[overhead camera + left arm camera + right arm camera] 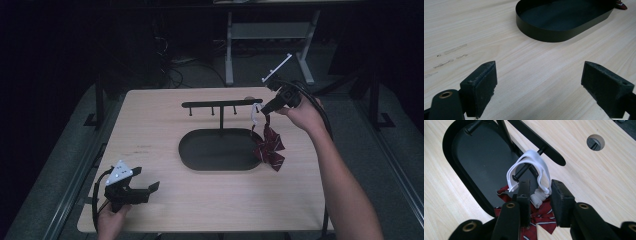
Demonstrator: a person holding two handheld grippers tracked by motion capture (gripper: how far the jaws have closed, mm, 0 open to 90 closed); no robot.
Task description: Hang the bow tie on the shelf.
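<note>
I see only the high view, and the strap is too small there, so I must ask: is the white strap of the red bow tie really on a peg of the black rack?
Observer: Yes. In the right gripper view the white strap loops over a peg under the rack bar.
Operator: Does the right claw grip it?
Observer: No. The right claw is open; the strap's bunched part sits between the pads, which seem not to press on it.
Operator: And the left claw?
Observer: The left claw is open wide, with bare table between its pads and the black tray ahead.
</note>
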